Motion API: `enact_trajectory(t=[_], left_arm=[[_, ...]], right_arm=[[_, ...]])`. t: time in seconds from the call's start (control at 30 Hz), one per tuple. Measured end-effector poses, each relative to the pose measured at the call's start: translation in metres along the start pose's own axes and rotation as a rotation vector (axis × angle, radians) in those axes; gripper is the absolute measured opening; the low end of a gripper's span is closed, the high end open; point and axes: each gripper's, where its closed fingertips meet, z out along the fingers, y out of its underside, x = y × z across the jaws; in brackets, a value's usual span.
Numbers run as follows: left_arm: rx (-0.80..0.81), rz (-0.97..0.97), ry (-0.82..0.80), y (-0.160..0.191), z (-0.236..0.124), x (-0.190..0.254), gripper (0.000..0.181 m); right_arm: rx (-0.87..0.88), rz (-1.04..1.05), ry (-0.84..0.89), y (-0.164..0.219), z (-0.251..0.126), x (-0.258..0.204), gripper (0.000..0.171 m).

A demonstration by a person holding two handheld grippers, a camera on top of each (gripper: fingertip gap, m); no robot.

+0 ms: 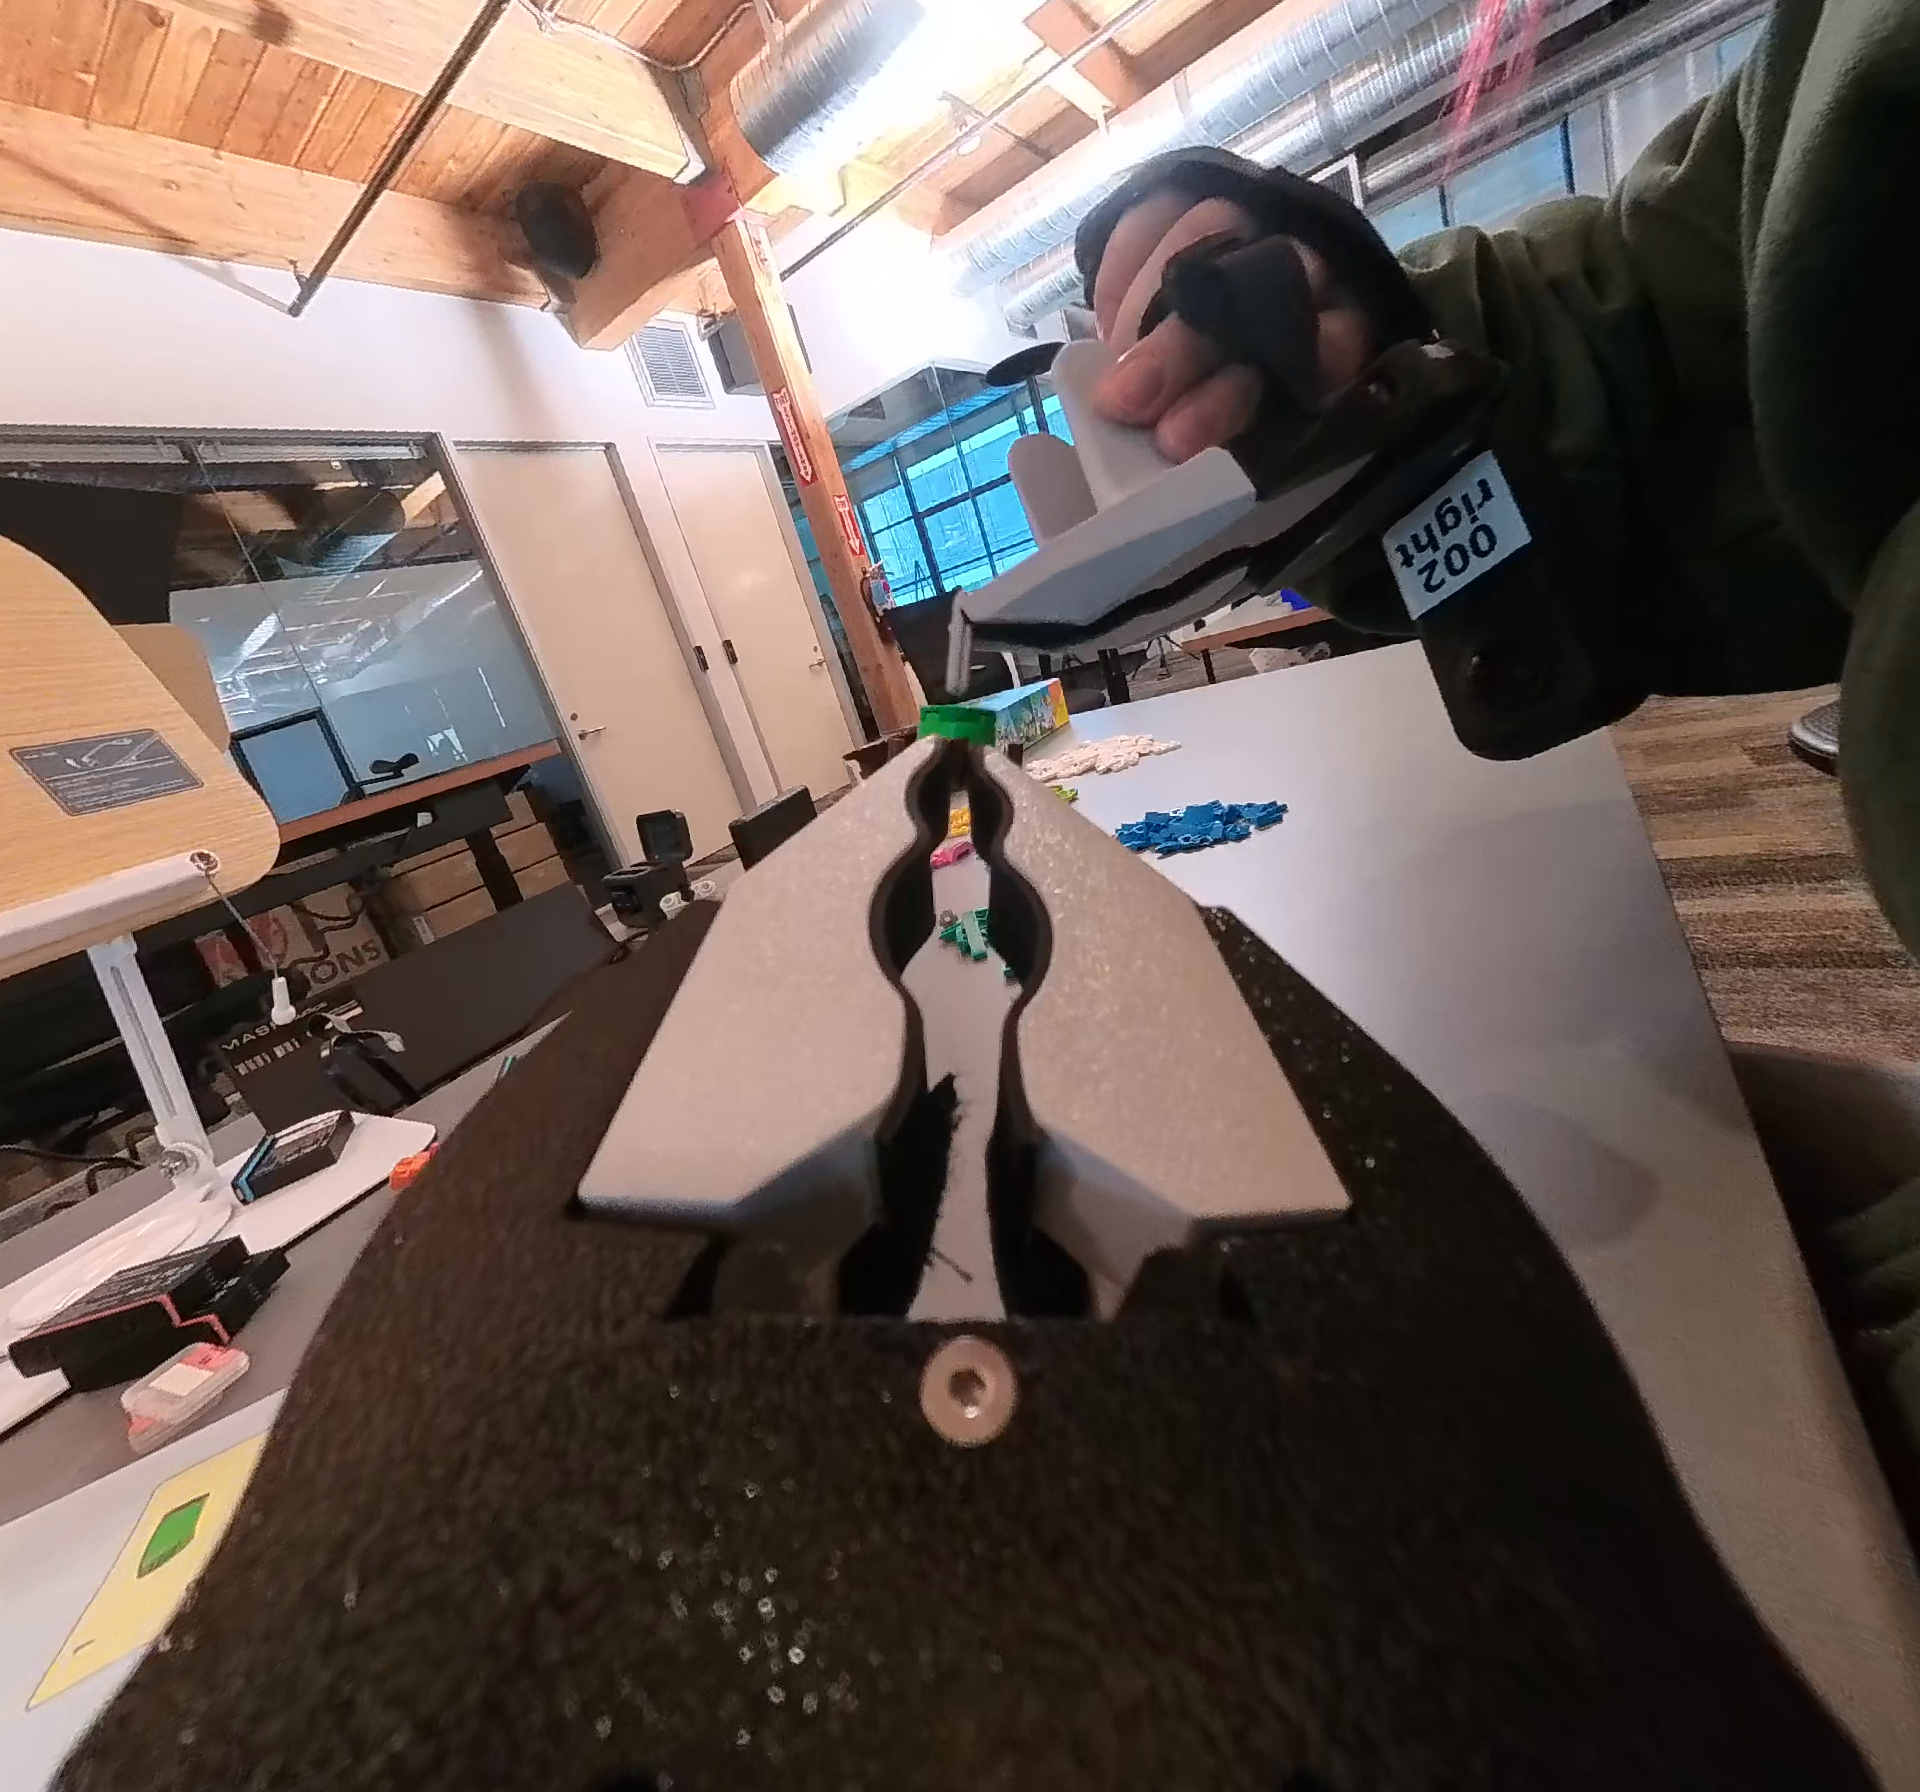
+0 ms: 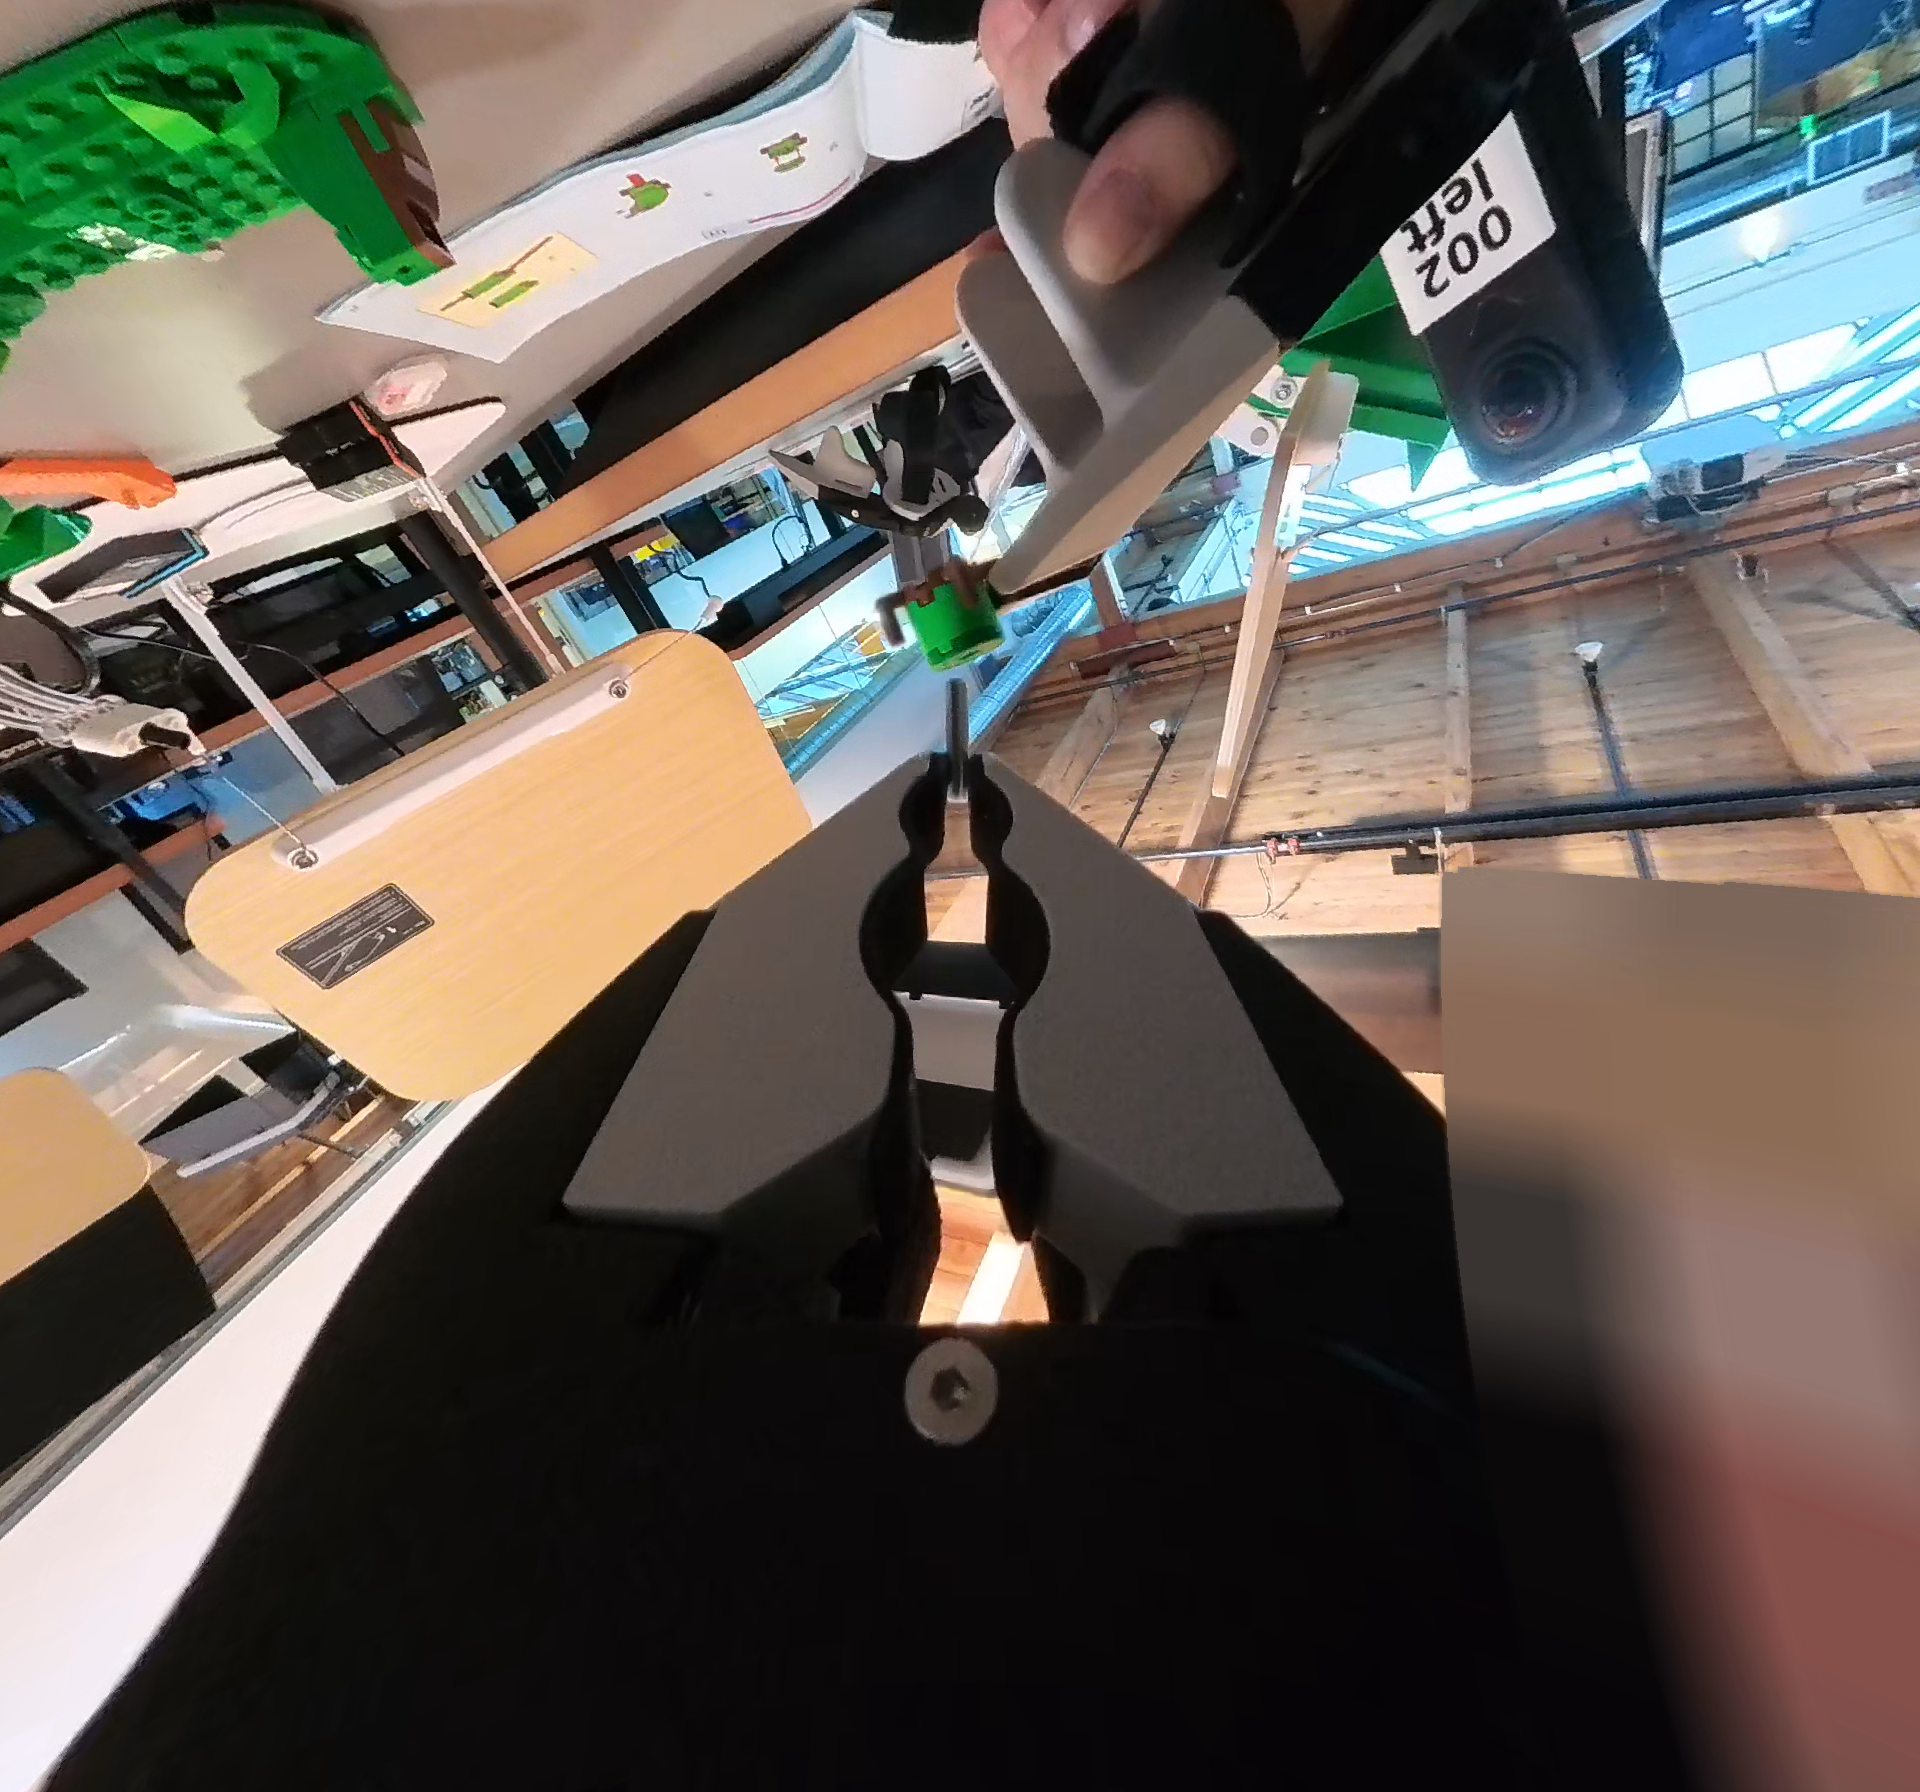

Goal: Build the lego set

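My left gripper (image 1: 956,753) is shut on a small green Lego piece (image 1: 956,722) and holds it up above the table. In the right wrist view the piece (image 2: 951,628) is round, with brown parts on it, at the left gripper's tip (image 2: 995,581). My right gripper (image 2: 961,774) is shut on a thin dark axle (image 2: 957,726) that points at the green piece from just short of it. In the left wrist view the right gripper (image 1: 961,649) hangs just above the piece. A larger green Lego build (image 2: 208,132) sits on the table beside an open instruction booklet (image 2: 623,204).
On the grey table (image 1: 1455,963) lie piles of blue pieces (image 1: 1200,826), white pieces (image 1: 1101,755) and green pieces (image 1: 971,932), with a colourful box (image 1: 1029,708) behind. A wood-grain panel (image 1: 94,703) on a white stand is at the left, and a yellow card (image 1: 156,1555) near the front. About 15 cm separates my left fingertips from the larger green Lego build (image 2: 208,132).
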Motion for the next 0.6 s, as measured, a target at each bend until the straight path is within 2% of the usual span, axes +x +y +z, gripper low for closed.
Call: enact_trajectory(t=[0.4,0.6], left_arm=[[0.009,-0.036,0.053,-0.001,0.001,0.007,0.0],[0.041,-0.233,0.227,-0.002,0.003,0.018,0.0]], right_arm=[[0.018,-0.036,0.005,-0.003,-0.001,0.001,0.002],[0.049,-0.05,0.016,-0.007,-0.005,0.006,0.002]])
